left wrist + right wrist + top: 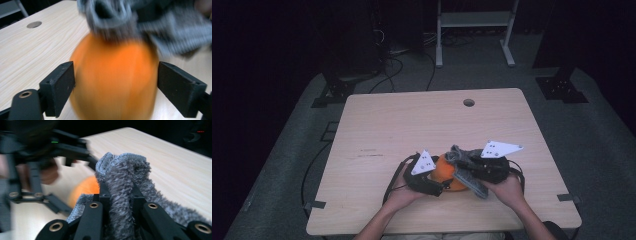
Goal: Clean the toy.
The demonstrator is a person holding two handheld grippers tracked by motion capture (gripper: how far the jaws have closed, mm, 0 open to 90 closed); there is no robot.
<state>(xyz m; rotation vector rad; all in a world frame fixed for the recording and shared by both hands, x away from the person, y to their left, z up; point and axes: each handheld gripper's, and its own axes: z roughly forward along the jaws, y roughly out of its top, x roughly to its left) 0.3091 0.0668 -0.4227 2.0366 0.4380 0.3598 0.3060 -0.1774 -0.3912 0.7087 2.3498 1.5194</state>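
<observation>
Covering orange ball top: grey cloth, blurred.

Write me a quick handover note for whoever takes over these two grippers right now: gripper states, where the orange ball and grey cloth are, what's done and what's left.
Left gripper: open, one of its fingers on each side of the orange ball, pads not pressing it.
Right gripper: shut on the grey cloth, a fold pinched between its fingers.
Things: the ball sits near the front edge of the table; the cloth drapes over its top and trails toward the right hand.
Done: cloth gripped and brought onto the ball.
Left: probably wiping or covering the ball; steady it with the left gripper first, since it looks free to roll.
</observation>
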